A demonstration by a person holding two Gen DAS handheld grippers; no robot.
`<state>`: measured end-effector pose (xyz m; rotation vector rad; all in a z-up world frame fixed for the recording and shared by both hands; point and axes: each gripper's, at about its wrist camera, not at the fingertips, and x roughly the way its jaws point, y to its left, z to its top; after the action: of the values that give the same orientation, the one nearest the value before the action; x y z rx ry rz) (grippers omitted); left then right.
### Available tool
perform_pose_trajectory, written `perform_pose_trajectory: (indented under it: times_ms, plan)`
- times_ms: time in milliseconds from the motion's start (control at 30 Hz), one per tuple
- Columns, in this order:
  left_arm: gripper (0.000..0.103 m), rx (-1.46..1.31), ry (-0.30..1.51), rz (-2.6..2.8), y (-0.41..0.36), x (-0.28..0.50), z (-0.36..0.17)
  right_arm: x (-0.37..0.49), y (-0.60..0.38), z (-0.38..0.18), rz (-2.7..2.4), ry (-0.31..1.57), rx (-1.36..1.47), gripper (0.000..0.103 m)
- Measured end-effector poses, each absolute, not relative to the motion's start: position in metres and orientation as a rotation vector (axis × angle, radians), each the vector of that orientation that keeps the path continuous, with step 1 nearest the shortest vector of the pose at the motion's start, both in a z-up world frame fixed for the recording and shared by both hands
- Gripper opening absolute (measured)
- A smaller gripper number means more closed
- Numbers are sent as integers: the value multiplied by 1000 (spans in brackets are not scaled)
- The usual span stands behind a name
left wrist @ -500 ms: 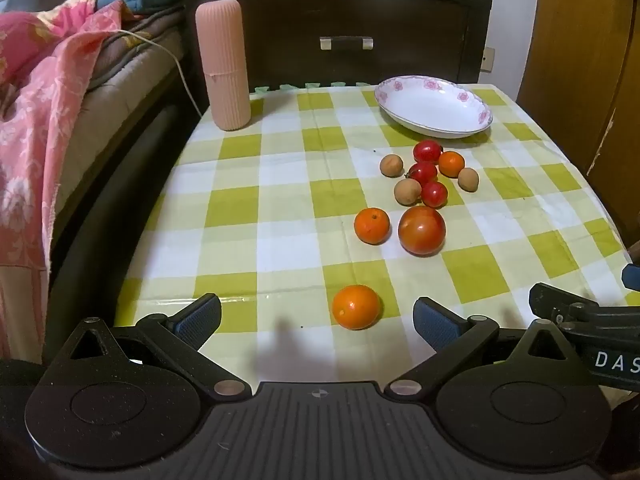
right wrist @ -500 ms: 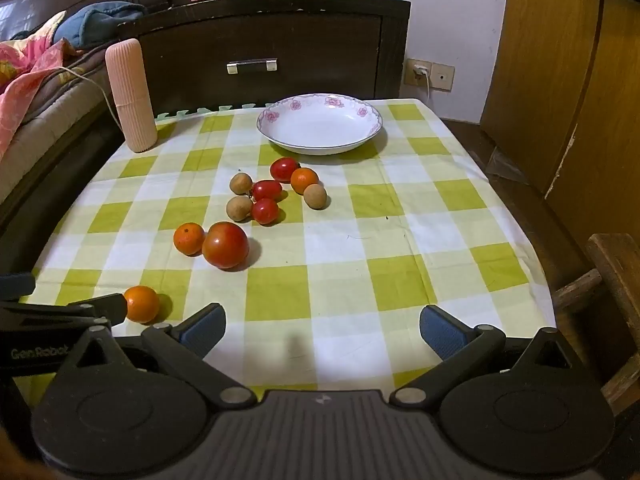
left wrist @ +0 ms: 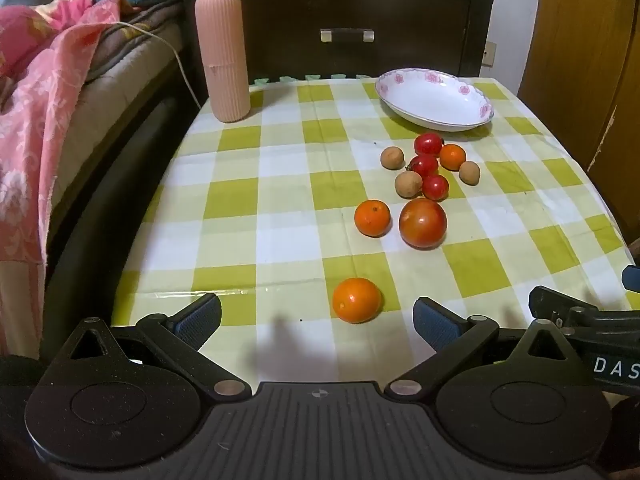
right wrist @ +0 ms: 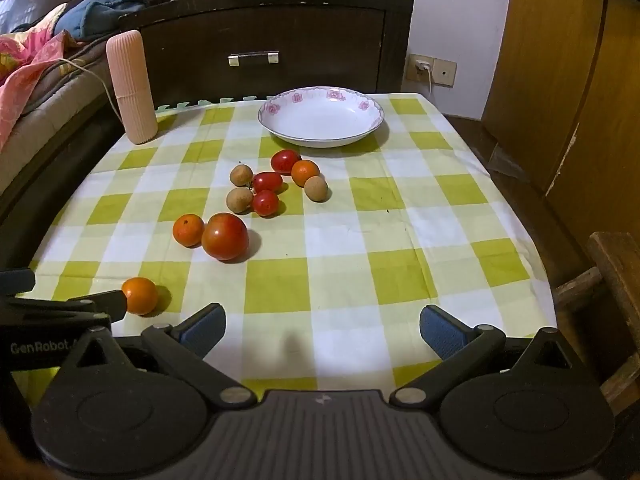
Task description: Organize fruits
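On the checked tablecloth lies a loose group of fruit: a big tomato (left wrist: 423,223) (right wrist: 224,236), an orange (left wrist: 372,218) (right wrist: 188,230) beside it, small red tomatoes (left wrist: 424,165) (right wrist: 267,181), brown longans (left wrist: 408,184) (right wrist: 239,200) and a small orange (left wrist: 452,156) (right wrist: 305,173). One more orange (left wrist: 356,300) (right wrist: 140,295) lies apart near the front edge. A white flowered bowl (left wrist: 434,98) (right wrist: 320,116) stands empty behind them. My left gripper (left wrist: 316,320) is open, just short of the near orange. My right gripper (right wrist: 322,330) is open over bare cloth.
A tall pink ribbed container (left wrist: 222,56) (right wrist: 131,86) stands at the back left. A dark cabinet (right wrist: 260,44) is behind the table, a bed with pink bedding (left wrist: 44,80) to the left, wooden doors (right wrist: 580,100) to the right.
The left gripper has crept slightly forward toward the near orange. The right view is almost unchanged.
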<state>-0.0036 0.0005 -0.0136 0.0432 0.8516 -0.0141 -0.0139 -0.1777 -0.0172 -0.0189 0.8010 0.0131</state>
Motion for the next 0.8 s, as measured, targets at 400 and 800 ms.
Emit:
perform_pose_trajectory:
  times_ms: [400,800]
  plan:
    - [103,29,878,-17,2,-1,-12,-14,-178,-19,15,809,-16,102]
    - [102,29,885,-16,1,-1,-12,-13,-178,-19,14,815,-15,102]
